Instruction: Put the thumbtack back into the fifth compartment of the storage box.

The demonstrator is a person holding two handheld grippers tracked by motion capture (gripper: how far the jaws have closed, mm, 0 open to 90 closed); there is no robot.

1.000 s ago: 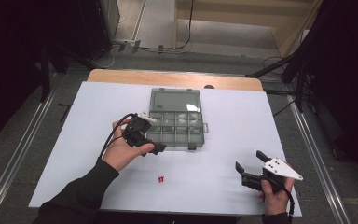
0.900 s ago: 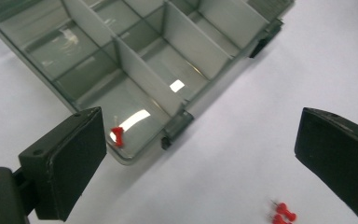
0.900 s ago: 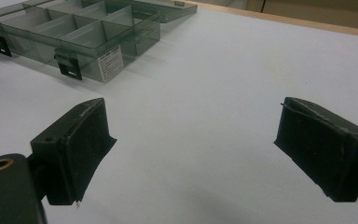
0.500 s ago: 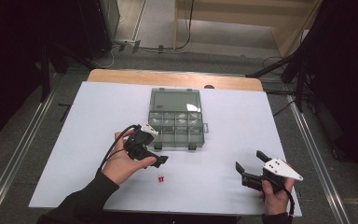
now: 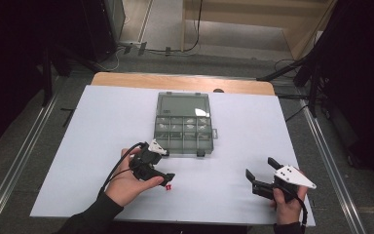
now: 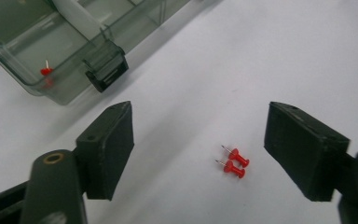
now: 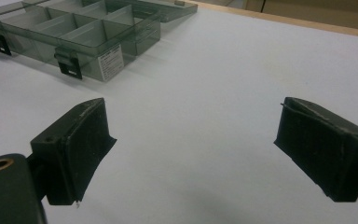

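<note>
Left gripper (image 6: 200, 154), jaws just narrowing yet clear of the two small red plastic pushpins (image 6: 233, 163) between them, should centre on one before squeezing.

A lab or recording workspace: a wooden table (image 5: 182, 81) covered by a white sheet (image 5: 102, 126) stands on grey carpet, with metal floor rails (image 5: 17, 156) on both sides, loose cables (image 5: 195, 29) behind it, and dark equipment stands (image 5: 311, 73) at the edges.
</note>
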